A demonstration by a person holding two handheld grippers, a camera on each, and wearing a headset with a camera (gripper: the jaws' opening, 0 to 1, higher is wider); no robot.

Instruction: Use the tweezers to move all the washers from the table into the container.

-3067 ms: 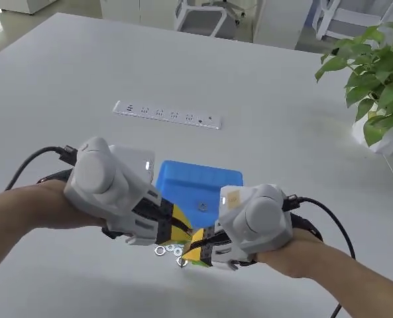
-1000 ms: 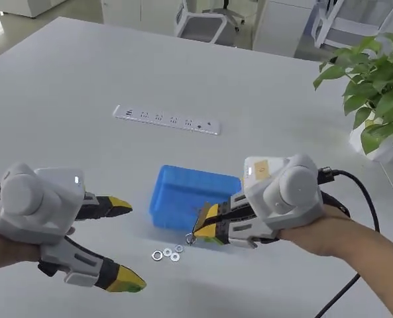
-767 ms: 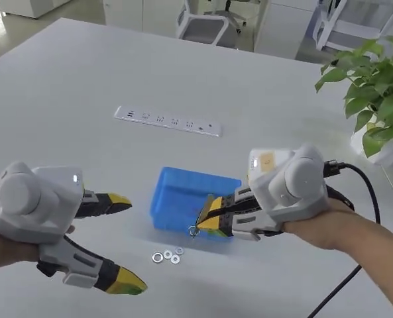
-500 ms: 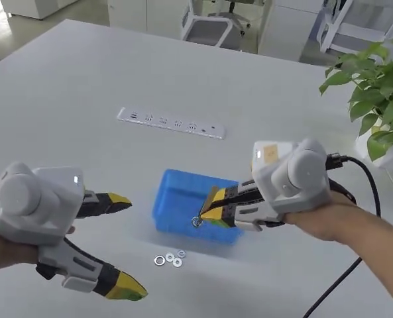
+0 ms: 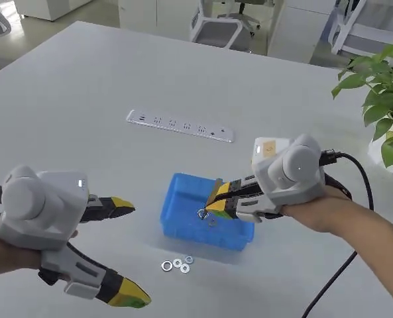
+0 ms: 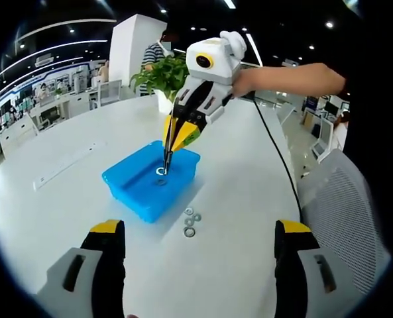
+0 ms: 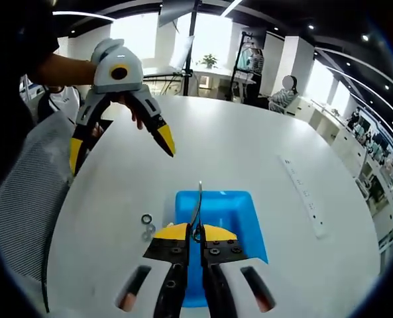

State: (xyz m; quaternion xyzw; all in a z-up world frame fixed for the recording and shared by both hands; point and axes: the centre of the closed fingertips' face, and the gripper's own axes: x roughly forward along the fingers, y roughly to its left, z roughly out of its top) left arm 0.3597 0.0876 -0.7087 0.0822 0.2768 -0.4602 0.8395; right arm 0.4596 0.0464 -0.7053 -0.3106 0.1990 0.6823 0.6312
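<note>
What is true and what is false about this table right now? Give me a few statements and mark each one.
1. The right gripper is shut on tweezers over the blue container. True.
2. The left gripper holds a washer. False: it is open and empty.
3. Several washers lie on the table beside the container. True.
4. The power strip sits inside the container. False: it lies on the table beyond it.
</note>
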